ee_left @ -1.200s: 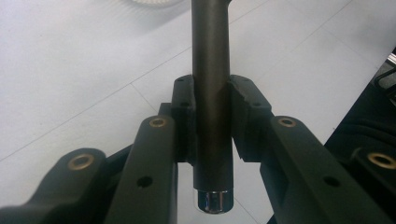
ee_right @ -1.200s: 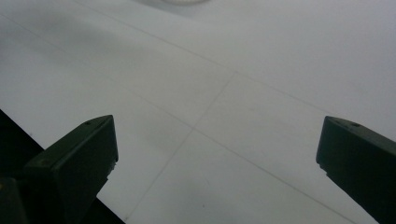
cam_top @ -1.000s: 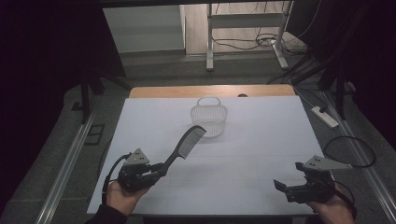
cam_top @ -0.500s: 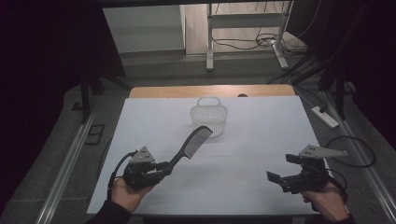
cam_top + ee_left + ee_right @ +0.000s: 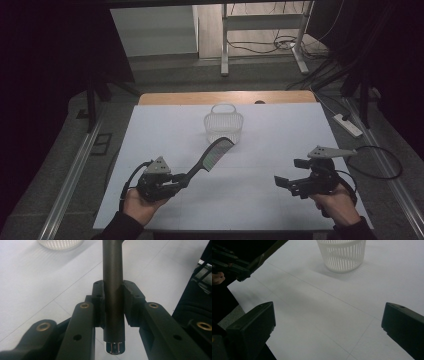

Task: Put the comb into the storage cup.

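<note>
One comb [image 5: 212, 155] inside left claw [image 5: 181, 181]

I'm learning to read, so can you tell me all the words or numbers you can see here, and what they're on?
There are none to read.
The comb held in the left gripper: no letters or numbers show.
The white basket: plain slats, no label.
The table: bare white, faint lines only.
The right gripper: open, plain black, no writing.
</note>
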A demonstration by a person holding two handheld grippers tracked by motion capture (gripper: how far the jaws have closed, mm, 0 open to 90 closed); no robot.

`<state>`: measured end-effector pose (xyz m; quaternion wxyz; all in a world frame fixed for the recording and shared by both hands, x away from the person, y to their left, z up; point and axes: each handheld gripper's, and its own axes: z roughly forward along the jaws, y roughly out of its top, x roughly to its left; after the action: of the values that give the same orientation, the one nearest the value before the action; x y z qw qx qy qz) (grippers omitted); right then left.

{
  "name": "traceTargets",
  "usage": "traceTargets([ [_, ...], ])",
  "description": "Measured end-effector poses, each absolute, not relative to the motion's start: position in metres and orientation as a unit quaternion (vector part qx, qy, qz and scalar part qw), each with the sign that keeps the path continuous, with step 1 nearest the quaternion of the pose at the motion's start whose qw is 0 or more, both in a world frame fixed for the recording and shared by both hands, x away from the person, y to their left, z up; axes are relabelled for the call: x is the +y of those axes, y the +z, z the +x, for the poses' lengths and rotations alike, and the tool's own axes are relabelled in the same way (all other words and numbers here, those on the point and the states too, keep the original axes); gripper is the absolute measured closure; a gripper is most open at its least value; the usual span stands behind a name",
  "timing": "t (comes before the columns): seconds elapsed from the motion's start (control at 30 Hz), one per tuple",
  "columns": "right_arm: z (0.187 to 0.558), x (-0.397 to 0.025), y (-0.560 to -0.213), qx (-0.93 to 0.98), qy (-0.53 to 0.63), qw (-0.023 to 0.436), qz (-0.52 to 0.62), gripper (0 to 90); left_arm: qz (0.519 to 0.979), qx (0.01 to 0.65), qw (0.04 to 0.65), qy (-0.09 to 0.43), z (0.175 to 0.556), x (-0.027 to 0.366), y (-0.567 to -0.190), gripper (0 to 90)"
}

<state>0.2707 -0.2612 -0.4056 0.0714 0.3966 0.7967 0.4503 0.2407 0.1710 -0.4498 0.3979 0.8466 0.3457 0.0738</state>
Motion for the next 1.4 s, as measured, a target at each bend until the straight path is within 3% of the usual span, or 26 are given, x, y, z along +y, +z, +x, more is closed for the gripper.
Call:
traceTargets([
  [1.4,0.315,-0.185,-0.393,0.827,0.423,0.001,0.371,0.0,0.866,0.287,0.405,0.058,0.237,0.140,-0.451,72.6],
])
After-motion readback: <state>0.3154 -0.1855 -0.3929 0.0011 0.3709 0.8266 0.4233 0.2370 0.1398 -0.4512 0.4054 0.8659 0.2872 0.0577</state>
